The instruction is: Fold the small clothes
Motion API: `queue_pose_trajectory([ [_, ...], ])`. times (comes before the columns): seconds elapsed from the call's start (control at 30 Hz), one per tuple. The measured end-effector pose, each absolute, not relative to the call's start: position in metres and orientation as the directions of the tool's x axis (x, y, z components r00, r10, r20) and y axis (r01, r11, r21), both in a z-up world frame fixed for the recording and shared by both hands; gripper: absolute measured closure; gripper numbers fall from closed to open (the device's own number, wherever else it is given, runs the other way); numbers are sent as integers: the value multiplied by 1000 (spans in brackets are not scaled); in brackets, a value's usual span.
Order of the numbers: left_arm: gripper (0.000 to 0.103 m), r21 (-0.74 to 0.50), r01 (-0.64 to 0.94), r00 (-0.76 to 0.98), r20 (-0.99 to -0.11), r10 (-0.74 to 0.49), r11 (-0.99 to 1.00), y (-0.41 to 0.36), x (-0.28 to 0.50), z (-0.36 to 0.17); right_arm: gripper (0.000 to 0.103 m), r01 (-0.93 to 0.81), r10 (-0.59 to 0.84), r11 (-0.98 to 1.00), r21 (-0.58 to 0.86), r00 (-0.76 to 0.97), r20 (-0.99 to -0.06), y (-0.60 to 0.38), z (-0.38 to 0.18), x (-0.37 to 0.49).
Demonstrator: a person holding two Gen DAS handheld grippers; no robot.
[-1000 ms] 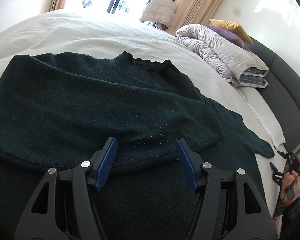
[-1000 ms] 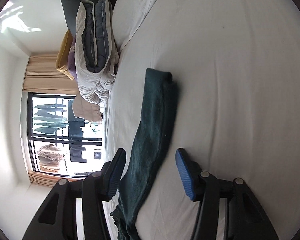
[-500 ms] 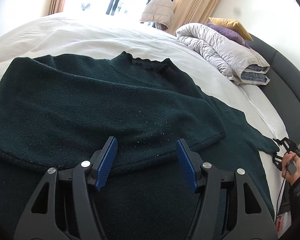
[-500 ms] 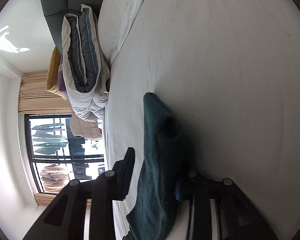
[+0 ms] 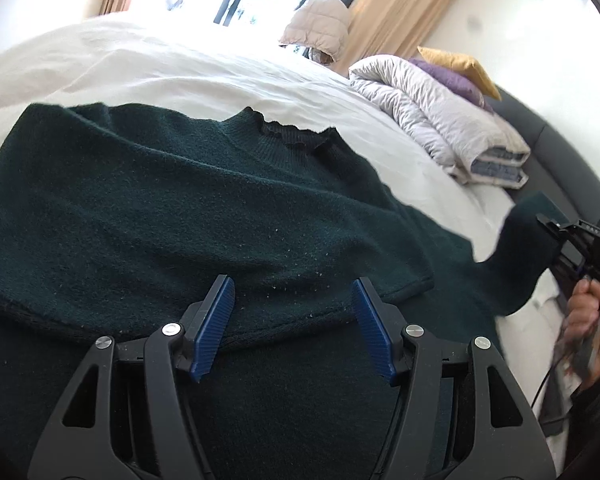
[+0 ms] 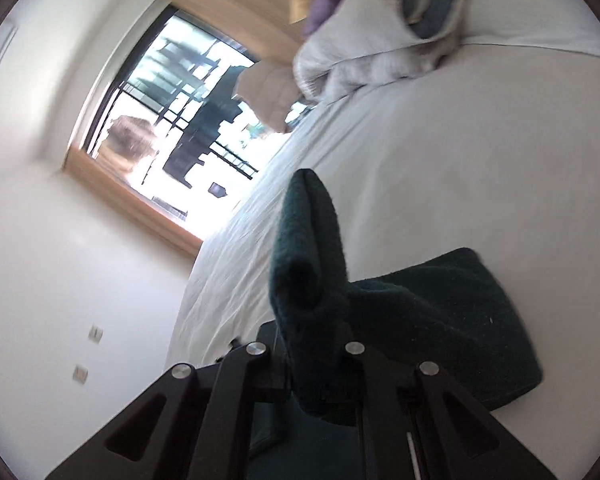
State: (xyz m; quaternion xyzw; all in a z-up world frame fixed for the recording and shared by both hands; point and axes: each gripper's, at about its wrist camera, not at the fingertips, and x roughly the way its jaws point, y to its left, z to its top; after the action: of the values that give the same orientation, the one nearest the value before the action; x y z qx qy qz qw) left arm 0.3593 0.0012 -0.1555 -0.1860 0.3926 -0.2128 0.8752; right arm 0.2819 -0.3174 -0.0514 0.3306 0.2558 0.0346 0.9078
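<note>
A dark green knit sweater (image 5: 172, 216) lies spread on the white bed (image 5: 148, 68), its left sleeve folded across the body. My left gripper (image 5: 292, 324) is open, just above the folded sleeve's edge, holding nothing. My right gripper (image 6: 320, 360) is shut on the sweater's right sleeve (image 6: 308, 264) and holds its end lifted off the bed. In the left wrist view the right gripper (image 5: 552, 228) shows at the far right with the raised sleeve (image 5: 520, 256) in it.
A folded grey duvet (image 5: 440, 120) with purple and yellow pillows (image 5: 460, 68) lies at the head of the bed by the dark headboard (image 5: 560, 160). A window (image 6: 172, 120) with curtains is beyond the bed. A beige jacket (image 5: 316, 24) sits near the window.
My right gripper has closed on the right sleeve's end and lifted it off the bed. My left gripper has stayed open over the sweater.
</note>
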Motion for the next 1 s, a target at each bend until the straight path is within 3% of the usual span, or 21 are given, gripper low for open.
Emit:
queue_pose_trajectory([
  [0.07, 43, -552, 197, 605, -581, -544, 810, 13, 358, -149, 91, 43, 271, 825, 563, 845, -462, -262, -53, 299],
  [0.23, 25, -687, 166, 623, -484, -615, 708, 40, 363, -125, 91, -31, 364, 852, 523, 753, -548, -168, -93, 336],
  [0.33, 20, -712, 166, 619, -463, -634, 682, 50, 375, -115, 88, -51, 362, 893, 448, 673, -645, -133, -126, 357],
  [0.4, 16, -723, 137, 597, -485, -638, 678, 53, 384, -118, 66, -48, 395, 887, 460, 595, -700, -122, -151, 363],
  [0.43, 16, -726, 121, 578, -503, -643, 677, 53, 388, -120, 63, -51, 422, 872, 488, 584, -693, -123, -156, 360],
  [0.5, 16, -727, 102, 536, -534, -654, 679, 50, 394, -127, 45, -48, 461, 836, 547, 602, -652, -134, -158, 351],
  [0.57, 16, -723, 88, 505, -560, -657, 685, 44, 396, -133, 35, -31, 478, 797, 603, 643, -599, -155, -149, 343],
  [0.7, 16, -718, 78, 456, -591, -666, 691, 28, 401, -139, 32, -14, 480, 745, 667, 706, -521, -190, -139, 311],
  [0.83, 16, -724, 87, 461, -580, -672, 684, 21, 405, -131, 31, -2, 481, 737, 676, 704, -522, -206, -142, 290],
  [1.0, 16, -643, 83, 374, -688, -621, 762, 3, 414, -145, 31, 11, 492, 706, 708, 710, -503, -210, -156, 269],
])
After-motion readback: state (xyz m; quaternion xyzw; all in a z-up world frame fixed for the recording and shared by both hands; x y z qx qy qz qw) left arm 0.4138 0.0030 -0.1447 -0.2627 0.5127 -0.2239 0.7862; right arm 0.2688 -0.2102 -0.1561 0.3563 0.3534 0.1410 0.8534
